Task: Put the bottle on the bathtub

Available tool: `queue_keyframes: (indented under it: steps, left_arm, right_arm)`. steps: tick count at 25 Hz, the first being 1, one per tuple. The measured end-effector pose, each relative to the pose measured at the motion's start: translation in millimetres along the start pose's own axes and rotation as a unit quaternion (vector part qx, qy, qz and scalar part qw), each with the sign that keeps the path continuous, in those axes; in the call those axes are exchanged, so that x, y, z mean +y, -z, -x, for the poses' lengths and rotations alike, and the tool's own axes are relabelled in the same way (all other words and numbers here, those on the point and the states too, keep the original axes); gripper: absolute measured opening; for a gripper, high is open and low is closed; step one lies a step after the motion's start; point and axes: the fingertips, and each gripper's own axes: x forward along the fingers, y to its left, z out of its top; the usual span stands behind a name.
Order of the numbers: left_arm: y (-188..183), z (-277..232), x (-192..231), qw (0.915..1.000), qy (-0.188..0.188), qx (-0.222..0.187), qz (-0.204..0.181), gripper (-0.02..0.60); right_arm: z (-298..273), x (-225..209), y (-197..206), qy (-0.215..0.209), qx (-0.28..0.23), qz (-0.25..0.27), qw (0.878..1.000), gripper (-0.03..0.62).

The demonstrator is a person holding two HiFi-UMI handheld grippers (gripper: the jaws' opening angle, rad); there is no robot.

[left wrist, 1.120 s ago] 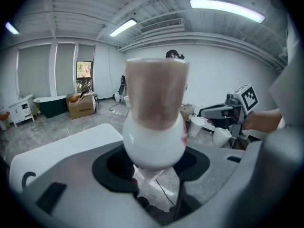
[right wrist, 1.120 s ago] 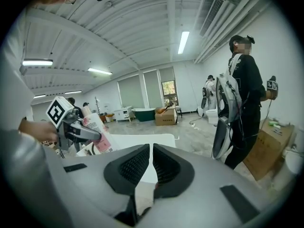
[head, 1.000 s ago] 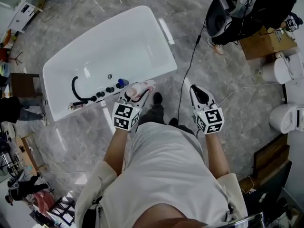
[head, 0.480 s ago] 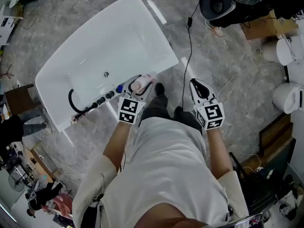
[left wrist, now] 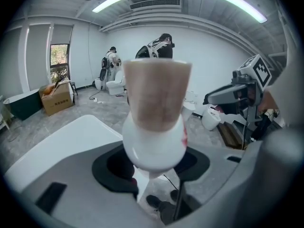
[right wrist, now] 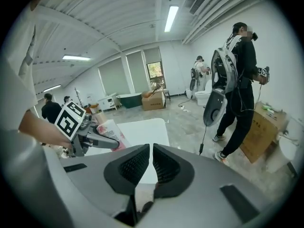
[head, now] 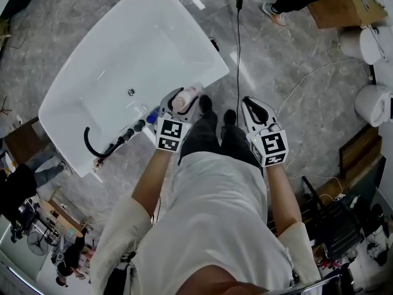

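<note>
A white bottle [head: 186, 96] with a brownish cap and pink print is held in my left gripper [head: 181, 106], whose jaws are shut on its body. In the left gripper view the bottle [left wrist: 156, 122] fills the middle, cap towards the camera. It hangs just off the near rim of the white bathtub [head: 98, 66], beside the black taps. My right gripper [head: 255, 112] is held to the right over the floor, jaws shut with nothing between them [right wrist: 151, 163]. From the right gripper view the bottle [right wrist: 110, 129] and left gripper show at the left.
A black hose and knobs [head: 120, 140] sit on the tub's near ledge. A black cable [head: 238, 48] runs across the marble floor. White toilets [head: 374, 103] and a cardboard box [head: 344, 2] stand at the right. A person with a backpack [right wrist: 232, 94] stands nearby.
The view has swung, so the bathtub lies further up and left in the picture. Both grippers keep their hold and spacing, with the bottle still at the tub's near rim.
</note>
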Motion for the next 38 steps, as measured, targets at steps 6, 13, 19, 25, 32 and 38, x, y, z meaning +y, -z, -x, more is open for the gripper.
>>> queue_keyframes:
  steps: [6,13,19,25,32,38]
  left_arm:
    - [13.8,-45.2,-2.0,0.9998,0.008,0.016,-0.004,0.222]
    - [36.7,-95.1,-5.1,0.9991,-0.002,0.040,0.013,0.222]
    - [71.0,-143.5,0.1,0.9978,-0.027,0.055,0.025,0.222]
    - [103.4,-181.7,8.7,0.9968,-0.038,0.068,0.020,0.222]
    - [120.6,-207.3,11.4,0.9963,-0.045,0.072,0.011,0.222]
    - [132.8,-220.8,8.7,0.9954,-0.051,0.080,-0.011,0.222]
  right_arm:
    - [-16.0,-21.7,14.2,0.001,0.017,-0.005,1.000,0.044]
    - [-44.6,-47.1,34.3,-0.018,0.036,-0.028,0.999,0.044]
    - [-76.9,-65.8,54.7,-0.043,0.056,-0.028,0.997,0.044]
    - [-106.1,-78.3,81.0,-0.057,0.076,-0.025,0.995,0.044]
    - [-128.7,-84.0,97.3,-0.075,0.087,-0.024,0.993,0.044]
    - [-141.4,-82.2,104.2,-0.084,0.091,-0.022,0.992,0.044]
